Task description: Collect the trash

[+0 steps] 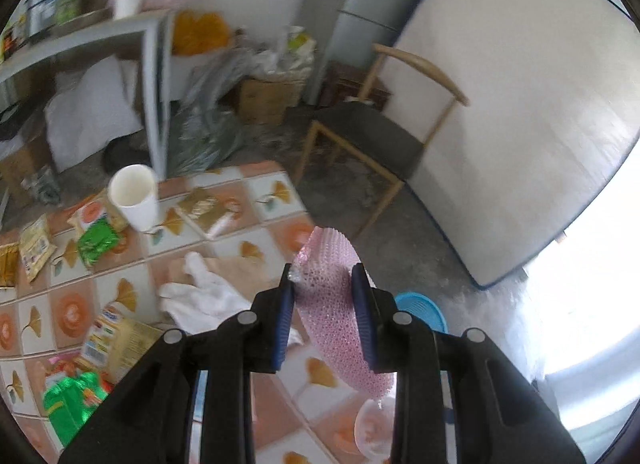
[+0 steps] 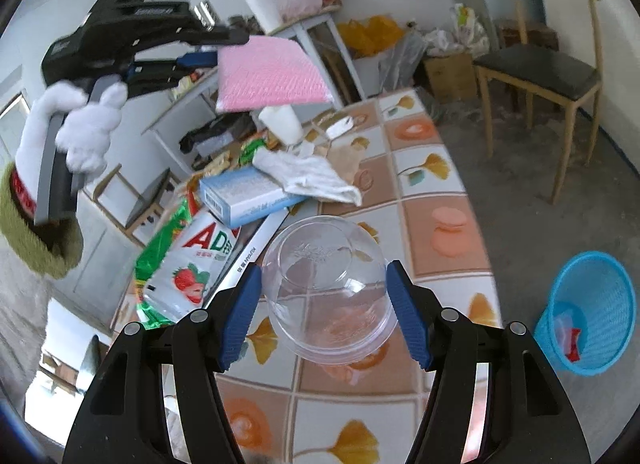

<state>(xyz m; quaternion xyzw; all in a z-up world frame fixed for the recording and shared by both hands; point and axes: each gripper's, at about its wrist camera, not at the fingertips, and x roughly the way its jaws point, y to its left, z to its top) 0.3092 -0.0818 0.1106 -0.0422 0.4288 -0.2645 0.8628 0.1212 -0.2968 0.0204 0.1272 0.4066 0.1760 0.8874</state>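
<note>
Both claws, the left claw and right claw, are black with ribbed blue pads and silver pivot pins; a white glove and green fuzzy cuff are worn.

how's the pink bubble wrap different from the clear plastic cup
The pink bubble wrap is a flat, soft, opaque sheet; the clear plastic cup is round, rigid and see-through. The left gripper holds the wrap edge-on; the right gripper clamps the cup across its sides. Both are held above the table.

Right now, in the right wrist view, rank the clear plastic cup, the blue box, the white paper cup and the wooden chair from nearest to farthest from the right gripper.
1. Clear plastic cup, between the right gripper pads.
2. Blue box, up-left on the table.
3. White paper cup, farther back on the table.
4. Wooden chair, on the floor beyond the table, upper right.
</note>
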